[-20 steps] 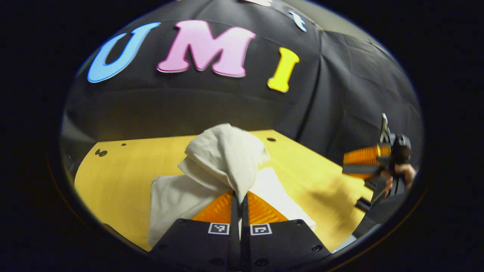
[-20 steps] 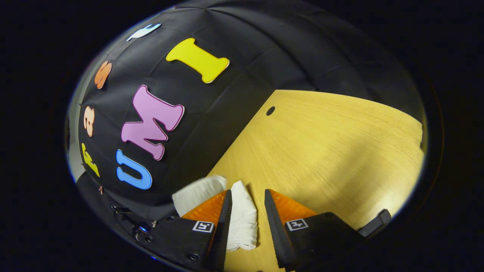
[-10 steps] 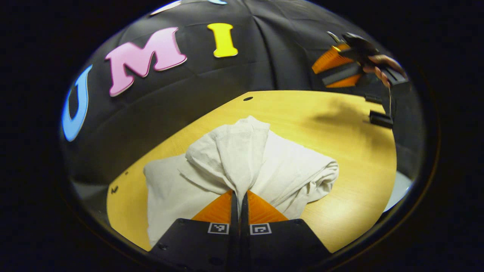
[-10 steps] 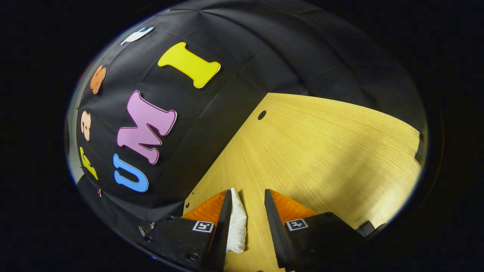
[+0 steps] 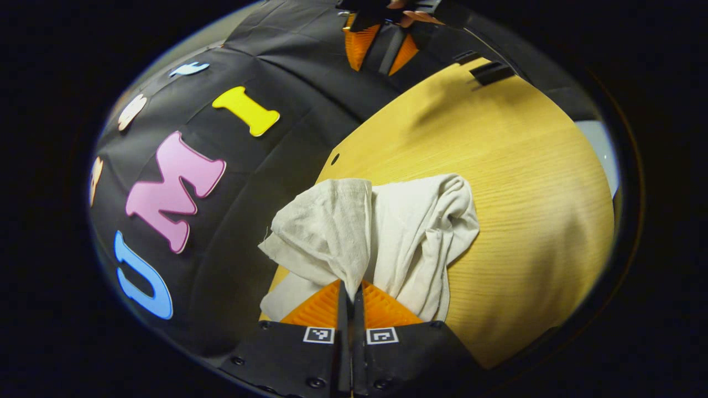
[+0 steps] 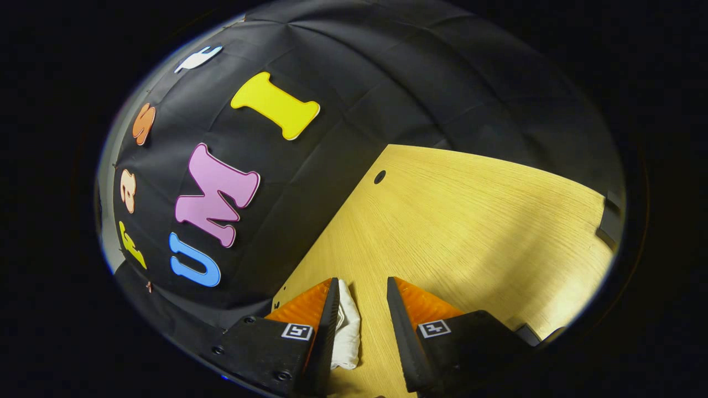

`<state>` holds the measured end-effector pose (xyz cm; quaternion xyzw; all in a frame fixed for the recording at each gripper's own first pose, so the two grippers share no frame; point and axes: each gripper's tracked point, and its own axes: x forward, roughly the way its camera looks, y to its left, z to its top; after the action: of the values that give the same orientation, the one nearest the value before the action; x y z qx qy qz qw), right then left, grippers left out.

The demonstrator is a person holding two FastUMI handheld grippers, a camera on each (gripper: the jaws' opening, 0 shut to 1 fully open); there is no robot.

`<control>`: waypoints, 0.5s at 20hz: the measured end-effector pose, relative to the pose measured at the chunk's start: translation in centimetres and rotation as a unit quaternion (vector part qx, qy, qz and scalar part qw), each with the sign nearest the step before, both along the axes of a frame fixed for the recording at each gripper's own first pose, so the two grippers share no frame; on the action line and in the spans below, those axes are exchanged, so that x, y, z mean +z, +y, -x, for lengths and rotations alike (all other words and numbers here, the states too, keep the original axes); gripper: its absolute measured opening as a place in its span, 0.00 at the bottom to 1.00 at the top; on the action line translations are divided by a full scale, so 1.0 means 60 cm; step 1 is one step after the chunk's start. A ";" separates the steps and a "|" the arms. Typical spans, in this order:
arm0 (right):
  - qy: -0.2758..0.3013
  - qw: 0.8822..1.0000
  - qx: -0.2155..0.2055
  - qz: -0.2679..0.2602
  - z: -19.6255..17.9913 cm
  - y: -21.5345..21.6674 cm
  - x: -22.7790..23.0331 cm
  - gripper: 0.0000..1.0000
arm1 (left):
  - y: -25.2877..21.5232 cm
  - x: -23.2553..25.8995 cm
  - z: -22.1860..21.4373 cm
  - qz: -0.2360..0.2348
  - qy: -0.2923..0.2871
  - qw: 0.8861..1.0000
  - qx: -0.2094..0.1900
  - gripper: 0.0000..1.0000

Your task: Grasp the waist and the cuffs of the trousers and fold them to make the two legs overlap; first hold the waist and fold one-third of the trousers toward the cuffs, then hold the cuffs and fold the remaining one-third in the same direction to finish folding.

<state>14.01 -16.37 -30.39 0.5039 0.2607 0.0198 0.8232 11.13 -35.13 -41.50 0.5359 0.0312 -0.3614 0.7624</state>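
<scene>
Trousers (image 5: 381,232) are sitting in a bunched white heap on the wooden surface (image 5: 520,182), near its back edge where the black cloth wall comes down. In the left gripper view, the left tongs (image 5: 349,293) are pinched tight on a fold of the fabric, fingers pressed together with cloth squeezed between them, and a flap of the trousers stands up and drapes back over the tips. The rest of the heap spreads out to the right of that flap, rumpled, with a rolled edge facing the open part of the surface.

Same view, way up at the top edge, you can spot the right tongs (image 5: 381,47) held by a hand (image 5: 412,14), well apart from the trousers, up by the cloth wall at the far end of the surface. Can't make out much more of them from that angle.

In the right gripper view, those tongs (image 6: 360,309) are spread apart, with nothing clamped. A small bit of white cloth (image 6: 347,331) peeks in between the fingers, lying just beside the left-hand one, and I can't tell if it's touching it. Past the tips it's plain wood with a small dark hole (image 6: 379,177) near the back edge.
</scene>
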 end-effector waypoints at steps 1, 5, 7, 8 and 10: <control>0.000 1.000 -0.002 -0.002 0.003 0.000 0.000 0.54 | -0.002 0.004 0.000 -0.007 -0.009 1.000 -0.005 0.08; -0.008 1.000 -0.006 -0.001 0.013 -0.001 0.015 0.54 | 0.000 0.040 -0.007 -0.001 -0.049 0.999 -0.005 0.62; -0.015 1.000 -0.009 0.003 0.015 -0.001 0.027 0.54 | 0.005 0.058 -0.006 0.010 -0.047 0.999 -0.002 0.80; -0.018 1.000 -0.010 0.004 0.018 0.000 0.035 0.54 | 0.009 0.069 -0.004 0.013 -0.049 0.999 -0.001 0.84; -0.028 0.999 -0.015 0.007 0.023 0.002 0.056 0.54 | 0.014 0.096 0.001 0.019 -0.058 0.998 -0.002 0.91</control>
<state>12.66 -16.24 -27.05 0.5015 0.2304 0.0199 0.8337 11.05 -34.29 -35.74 0.5415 -0.0204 -0.3318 0.7722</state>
